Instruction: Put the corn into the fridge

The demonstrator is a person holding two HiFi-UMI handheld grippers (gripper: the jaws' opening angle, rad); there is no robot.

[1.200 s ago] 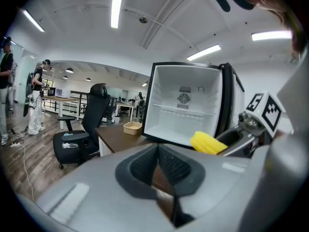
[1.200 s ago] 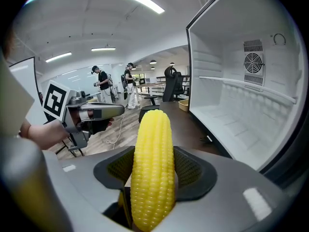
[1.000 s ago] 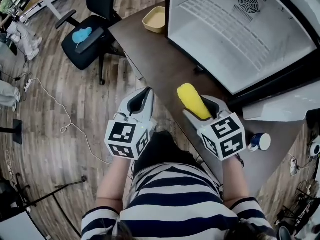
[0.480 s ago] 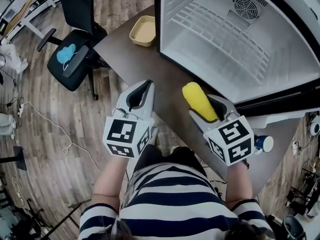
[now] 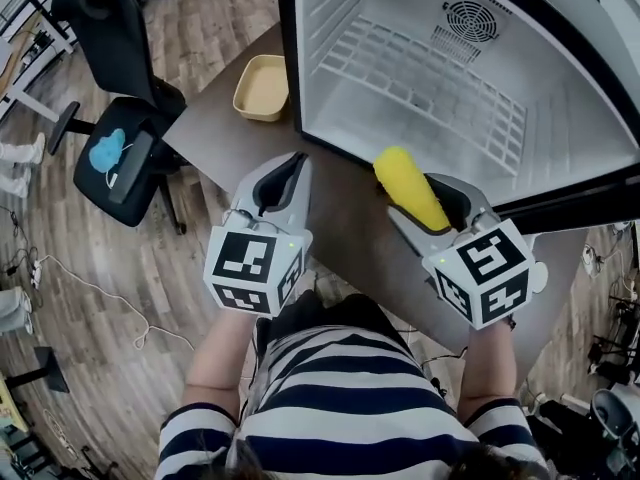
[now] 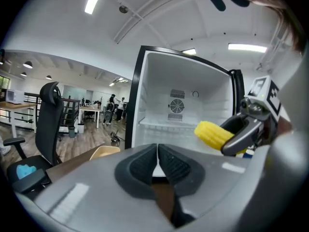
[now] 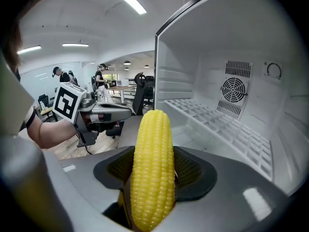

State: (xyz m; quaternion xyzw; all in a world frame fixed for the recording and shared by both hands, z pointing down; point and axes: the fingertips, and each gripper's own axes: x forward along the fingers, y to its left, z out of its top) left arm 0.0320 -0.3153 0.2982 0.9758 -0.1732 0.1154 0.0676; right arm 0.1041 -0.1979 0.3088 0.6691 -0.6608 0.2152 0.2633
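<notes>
While right gripper [image 5: 428, 200] jaws clamp the corn [image 5: 409, 185] at the open fridge [image 5: 345, 13] edge, left gripper [image 5: 284, 172] jaws closed, empty

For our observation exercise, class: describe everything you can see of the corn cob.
The yellow corn cob is whole and husk-free, with neat rows of glossy kernels and a rounded tip. The grey right tool is shut on its lower part, jaws pressing both sides. It points towards the open white fridge, tip near the front edge, touching nothing else.
</notes>
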